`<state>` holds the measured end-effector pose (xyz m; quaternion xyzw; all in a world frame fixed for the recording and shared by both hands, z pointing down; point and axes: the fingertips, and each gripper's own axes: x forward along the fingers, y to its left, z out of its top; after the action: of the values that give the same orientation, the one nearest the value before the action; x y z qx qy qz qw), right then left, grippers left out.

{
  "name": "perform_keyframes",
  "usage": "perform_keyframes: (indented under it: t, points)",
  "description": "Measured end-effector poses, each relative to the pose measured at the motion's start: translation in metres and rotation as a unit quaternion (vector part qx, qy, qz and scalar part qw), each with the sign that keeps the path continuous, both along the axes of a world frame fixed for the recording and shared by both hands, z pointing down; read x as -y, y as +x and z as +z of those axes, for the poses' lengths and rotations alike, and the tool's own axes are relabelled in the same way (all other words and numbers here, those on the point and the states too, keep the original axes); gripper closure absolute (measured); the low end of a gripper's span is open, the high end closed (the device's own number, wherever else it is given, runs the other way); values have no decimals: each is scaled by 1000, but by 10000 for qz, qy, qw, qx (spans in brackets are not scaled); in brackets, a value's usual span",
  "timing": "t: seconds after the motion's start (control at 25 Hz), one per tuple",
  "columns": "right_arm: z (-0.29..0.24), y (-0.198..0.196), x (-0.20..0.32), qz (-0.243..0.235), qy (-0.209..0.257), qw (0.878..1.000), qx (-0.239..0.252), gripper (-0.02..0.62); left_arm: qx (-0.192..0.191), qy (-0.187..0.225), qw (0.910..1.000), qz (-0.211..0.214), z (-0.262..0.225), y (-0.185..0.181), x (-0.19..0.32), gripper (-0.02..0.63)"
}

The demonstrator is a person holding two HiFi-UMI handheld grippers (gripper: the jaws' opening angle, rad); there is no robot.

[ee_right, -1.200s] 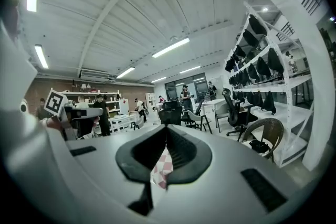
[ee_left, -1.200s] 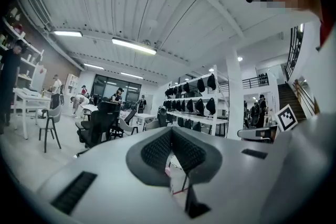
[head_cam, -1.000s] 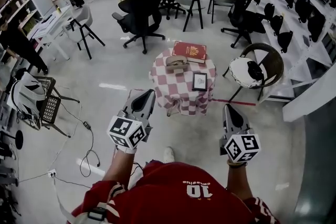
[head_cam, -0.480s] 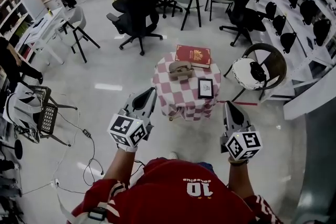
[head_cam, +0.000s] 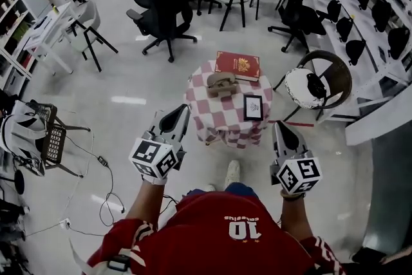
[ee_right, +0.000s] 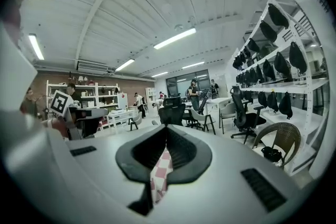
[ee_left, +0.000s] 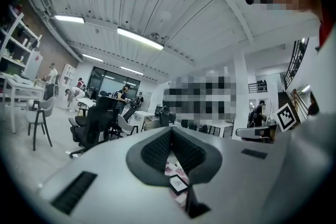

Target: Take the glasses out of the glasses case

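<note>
A tan glasses case point(head_cam: 221, 82) lies shut on a small round table with a red-and-white checked cloth point(head_cam: 219, 114), ahead of me in the head view. Both grippers are held low in front of my body, short of the table and apart from the case. My left gripper point(head_cam: 182, 112) has its jaws together with nothing between them; in the left gripper view point(ee_left: 170, 130) the cloth shows through the gap behind the tips. My right gripper point(head_cam: 279, 128) is likewise shut and empty point(ee_right: 166, 129).
A red book point(head_cam: 237, 65) lies at the table's far side and a small black-framed picture point(head_cam: 253, 107) at its right. A wicker chair point(head_cam: 320, 81) stands to the right, black office chairs point(head_cam: 162, 15) beyond, and a chair point(head_cam: 35, 132) and floor cables point(head_cam: 106, 167) to the left.
I have stepped closer to the table, which now sits slightly nearer and more centred. One shoe shows below it. Both grippers stay shut and held as before.
</note>
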<state>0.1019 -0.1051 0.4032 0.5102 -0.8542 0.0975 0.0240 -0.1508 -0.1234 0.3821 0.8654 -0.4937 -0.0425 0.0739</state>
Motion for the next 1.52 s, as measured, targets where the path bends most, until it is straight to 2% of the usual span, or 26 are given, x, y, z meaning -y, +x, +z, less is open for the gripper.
perform_keyframes:
  t: [0.28, 0.72, 1.08, 1.24, 1.52]
  points:
    - [1, -10, 52, -301, 69, 9995, 75, 578, -12, 52, 9998, -194, -1, 3, 37, 598]
    - [-3, -9, 150, -649, 330, 9973, 119, 578, 205, 113, 9987, -462, -6, 9, 116, 598]
    - [12, -19, 169, -968, 280, 9946, 229, 575, 307, 53, 9981, -524, -2, 7, 138, 598]
    - [19, -24, 171, -1094, 190, 9936, 198, 507, 335, -1, 9982, -501, 2, 8, 143, 598]
    - [47, -29, 183, -1273, -22, 9918, -88, 497, 336, -89, 9985, -415, 12, 15, 150, 598]
